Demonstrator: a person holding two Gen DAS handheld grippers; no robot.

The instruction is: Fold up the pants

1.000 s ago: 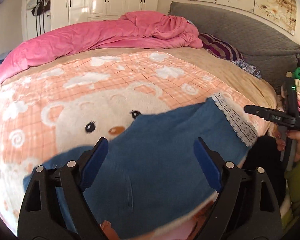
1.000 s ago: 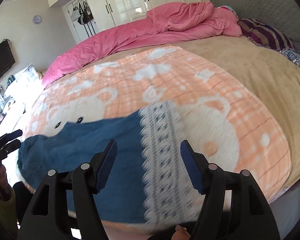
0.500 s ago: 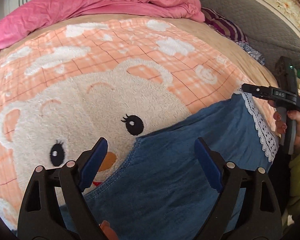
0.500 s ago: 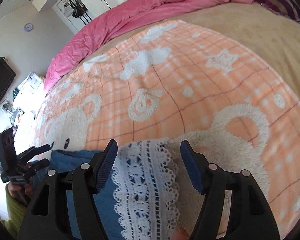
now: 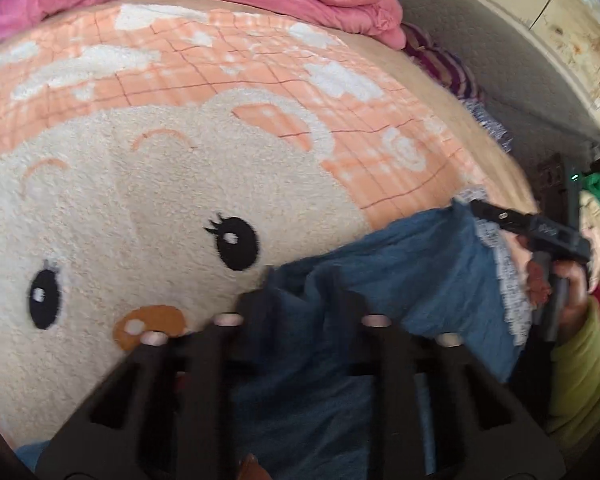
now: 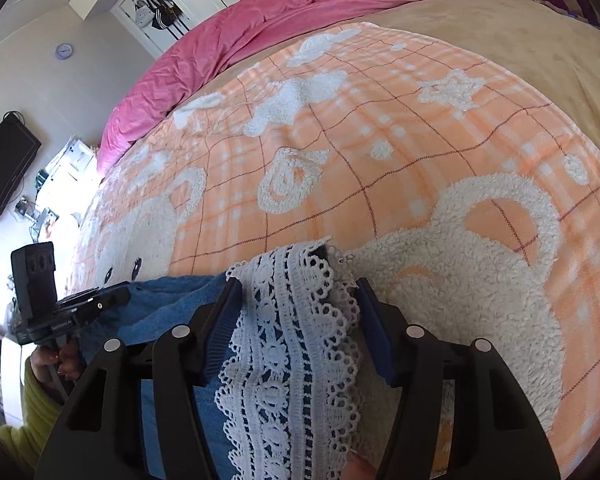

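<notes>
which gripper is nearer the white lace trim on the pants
Right. The right gripper straddles the lace trim, its jaws just closing in around it. The left gripper is shut on the blue denim at the far end of the pants.

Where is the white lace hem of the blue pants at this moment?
In the right wrist view the lace hem lies at the bottom centre, between the fingers of the right gripper, on the orange bear blanket.
</notes>
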